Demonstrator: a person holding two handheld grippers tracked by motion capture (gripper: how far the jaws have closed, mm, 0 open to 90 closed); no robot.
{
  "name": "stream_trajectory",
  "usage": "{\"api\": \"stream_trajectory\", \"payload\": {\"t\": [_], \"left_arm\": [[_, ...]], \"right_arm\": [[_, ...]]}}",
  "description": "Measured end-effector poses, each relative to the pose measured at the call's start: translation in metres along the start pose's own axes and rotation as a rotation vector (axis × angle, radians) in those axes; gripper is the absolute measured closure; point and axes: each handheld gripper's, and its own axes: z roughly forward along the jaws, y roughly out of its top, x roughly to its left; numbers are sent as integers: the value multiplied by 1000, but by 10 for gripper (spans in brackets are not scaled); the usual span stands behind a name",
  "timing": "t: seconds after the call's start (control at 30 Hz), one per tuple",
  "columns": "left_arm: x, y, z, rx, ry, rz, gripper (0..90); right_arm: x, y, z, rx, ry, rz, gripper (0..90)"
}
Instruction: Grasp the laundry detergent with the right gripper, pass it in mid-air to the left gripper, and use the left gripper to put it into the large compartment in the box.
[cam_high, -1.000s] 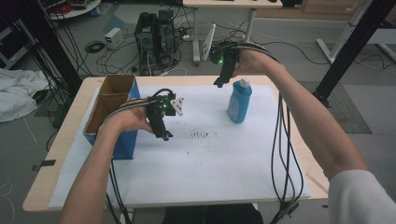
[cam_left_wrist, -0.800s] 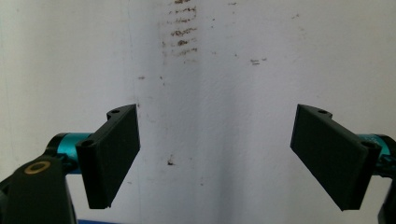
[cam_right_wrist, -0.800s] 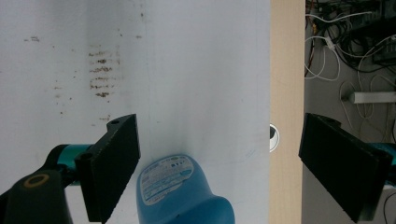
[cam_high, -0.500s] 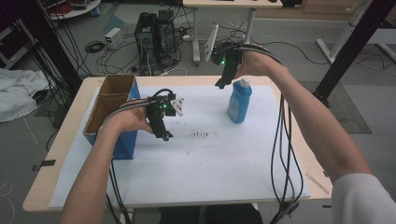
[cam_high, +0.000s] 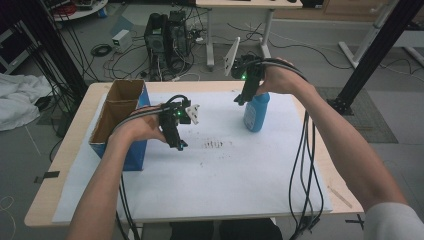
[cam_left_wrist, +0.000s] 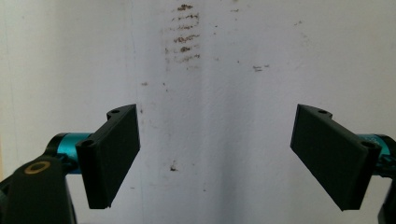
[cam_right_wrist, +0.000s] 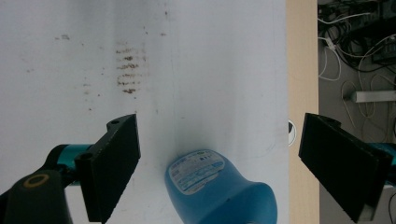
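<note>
1. My right gripper (cam_high: 241, 100) hangs over the blue bottle (cam_high: 256, 111), which stands upright at the far right of the white sheet (cam_high: 240, 185). Its jaws are spread wide with nothing between them yet.
2. In the right gripper view the blue bottle (cam_right_wrist: 219, 191) sits low between the jaws, nearer the left one. I judge I should shift until it is centred before descending.
3. I'd come straight down so both pads meet the flatter sides, not the rounded shoulder, which looks likely to slip.
4. I'd close gently; the plastic will probably give.
5. My left gripper (cam_high: 177, 142) waits over the sheet near the brown smudges (cam_high: 214, 144), jaws spread and empty, just right of the open cardboard box (cam_high: 120, 112). I'd keep it clear of the right arm's path.
</note>
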Motion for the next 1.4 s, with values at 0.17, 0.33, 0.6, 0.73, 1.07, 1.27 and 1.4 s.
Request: {"api": "stream_trajectory", "payload": {"t": [0.17,0.33,0.6,0.73,1.07,1.27,1.4], "left_arm": [[0,-1,-2,-3,1,-7,158],[0,-2,-2,-1,0,-12,158],[1,-2,2,-27,-6,-36,158],[0,-1,3,-26,-17,-51,158],[1,-3,4,-34,-12,-52,158],[1,-2,4,-36,-12,-51,158],[0,-2,5,-38,-25,-60,158]], "right_arm": [[13,-3,-5,-3,-7,31,117],[22,-11,-4,14,-11,80,117],[40,-27,-11,-21,-23,154,117],[47,-34,-11,-25,-40,190,117],[59,-59,-11,-45,-83,331,117],[68,-72,-10,-31,-99,403,117],[71,-81,-7,-21,-109,431,117]]}}
